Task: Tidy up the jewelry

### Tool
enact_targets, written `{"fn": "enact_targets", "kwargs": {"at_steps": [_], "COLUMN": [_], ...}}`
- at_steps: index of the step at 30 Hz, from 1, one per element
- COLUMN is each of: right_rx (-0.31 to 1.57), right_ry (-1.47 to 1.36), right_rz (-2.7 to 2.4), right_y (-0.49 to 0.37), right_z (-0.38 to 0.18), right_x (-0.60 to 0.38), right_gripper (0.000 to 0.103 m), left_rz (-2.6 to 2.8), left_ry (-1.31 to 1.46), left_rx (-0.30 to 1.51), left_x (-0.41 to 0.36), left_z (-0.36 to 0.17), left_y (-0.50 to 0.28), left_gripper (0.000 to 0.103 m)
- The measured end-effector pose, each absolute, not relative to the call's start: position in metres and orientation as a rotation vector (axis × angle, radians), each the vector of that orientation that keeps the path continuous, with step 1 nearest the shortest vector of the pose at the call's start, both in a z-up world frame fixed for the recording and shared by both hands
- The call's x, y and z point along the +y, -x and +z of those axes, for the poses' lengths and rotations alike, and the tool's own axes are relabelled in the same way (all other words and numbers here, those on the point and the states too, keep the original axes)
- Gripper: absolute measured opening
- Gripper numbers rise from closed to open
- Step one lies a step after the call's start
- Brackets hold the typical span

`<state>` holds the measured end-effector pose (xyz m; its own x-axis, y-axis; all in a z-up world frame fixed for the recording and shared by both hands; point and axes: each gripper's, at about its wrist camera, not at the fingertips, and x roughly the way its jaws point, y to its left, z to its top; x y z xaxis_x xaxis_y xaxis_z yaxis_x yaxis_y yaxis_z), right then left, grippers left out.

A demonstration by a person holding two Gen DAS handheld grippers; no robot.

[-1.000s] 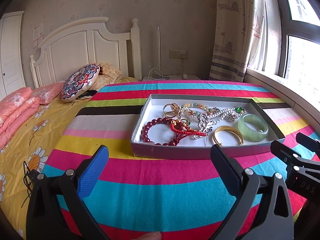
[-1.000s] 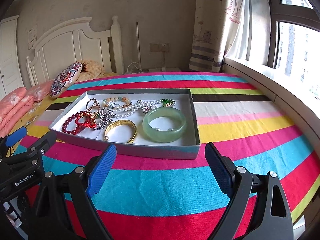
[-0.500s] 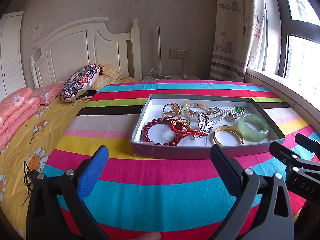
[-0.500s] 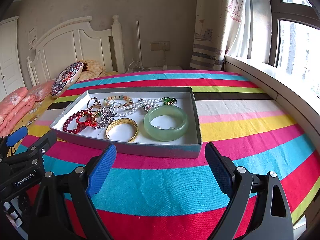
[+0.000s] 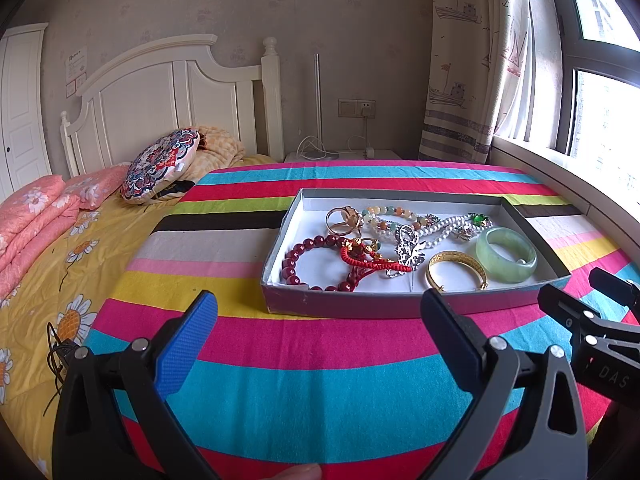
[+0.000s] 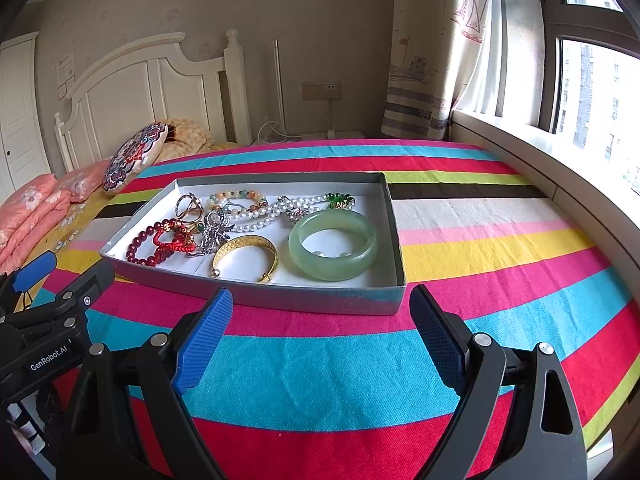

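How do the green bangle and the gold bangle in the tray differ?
The green bangle is a closed, thick, translucent ring; the gold bangle is thin, metallic and open, its gap facing the near wall. The green one lies nearer the tray's right end. Both lie flat, ungripped.

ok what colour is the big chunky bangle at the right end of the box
Pale translucent green, jade-like. The bangle shows best in the right wrist view.
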<state>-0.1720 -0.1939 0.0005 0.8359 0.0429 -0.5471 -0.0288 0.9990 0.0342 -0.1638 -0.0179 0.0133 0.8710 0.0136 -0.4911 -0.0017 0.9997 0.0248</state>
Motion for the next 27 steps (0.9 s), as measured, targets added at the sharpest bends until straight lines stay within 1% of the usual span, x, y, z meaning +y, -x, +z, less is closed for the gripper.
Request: {"fn": "enact_targets", "kwargs": {"at_steps": [27], "right_rx": [0.583], "right_ry": [-0.03], "right_rz": [0.043], "right_y": [0.1708], "right_z": [-0.0015], "right_x": [-0.1935], "right_gripper": [0.087], "left_rz": [-0.007], "left_ry": [-0.031], "left_rx": [0.502], "left_x": [-0.0185], "left_z": [0.0141], "left_y": [0.1662], "left_gripper": [0.101]}}
